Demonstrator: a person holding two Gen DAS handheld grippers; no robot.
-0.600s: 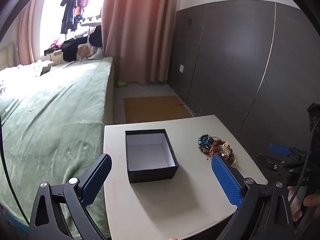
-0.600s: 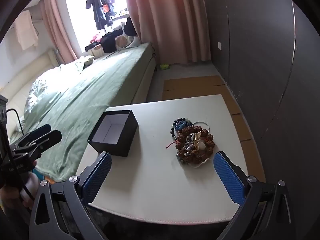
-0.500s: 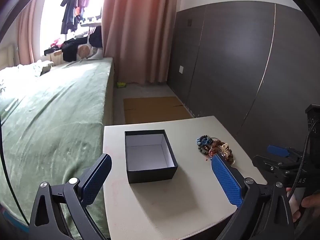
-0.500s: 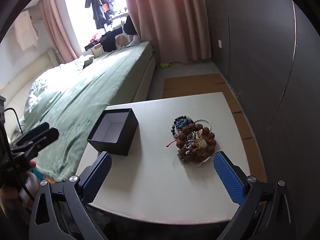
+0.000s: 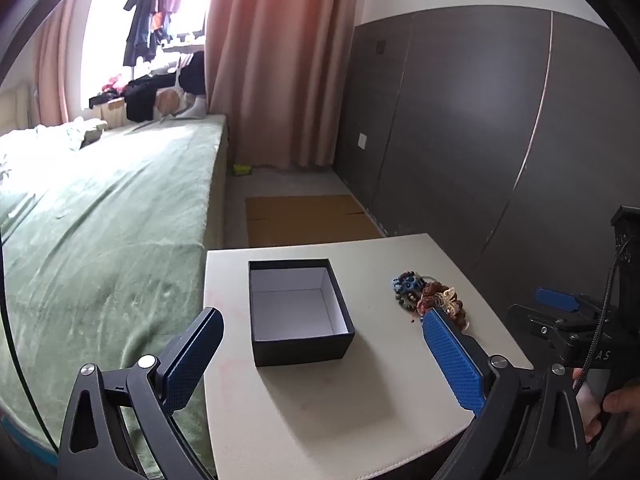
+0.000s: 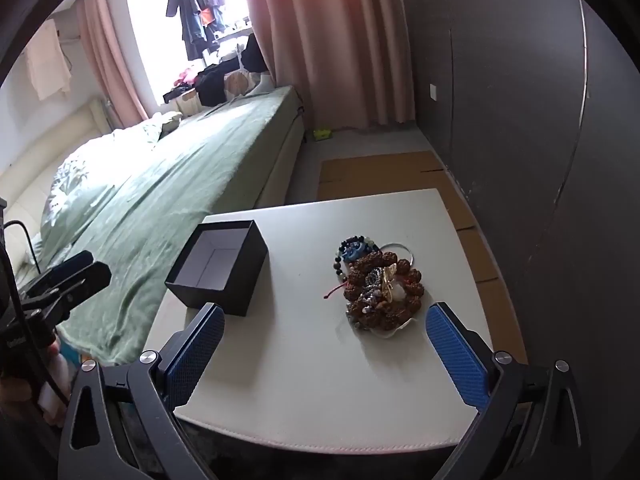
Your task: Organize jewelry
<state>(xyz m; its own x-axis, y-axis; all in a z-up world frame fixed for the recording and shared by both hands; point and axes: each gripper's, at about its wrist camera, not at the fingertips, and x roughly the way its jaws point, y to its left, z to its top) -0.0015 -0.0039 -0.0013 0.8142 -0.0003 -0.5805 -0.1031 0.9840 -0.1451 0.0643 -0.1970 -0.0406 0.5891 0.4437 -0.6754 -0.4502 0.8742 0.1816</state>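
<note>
Item: left gripper point(image 5: 320, 344). Jaws stood spread wide, blue pads far apart, nothing between them and nothing touched; it hung above the near edge of the white table point(image 5: 360, 412), aimed down toward the black box point(image 5: 298, 312).

Item: right gripper point(image 6: 326, 338). Jaws likewise released at full spread, empty, hovering over the table's near edge with the jewelry pile point(image 6: 378, 286) lying ahead, closer to its right pad but apart from it.

Item: black box, lidless, white inside, empty; stood on the table's bed side.

Item: jewelry pile (brown bead bracelets heaped with a blue beaded piece, a thin metal ring and a red cord end sticking out); lay on the table toward the dark wall panel point(image 6: 520, 120), well apart from the box.

Item: bed with green cover point(image 5: 100, 220), just beside the table.

Item: flattened cardboard point(image 5: 304, 216) on the floor beyond the table
</note>
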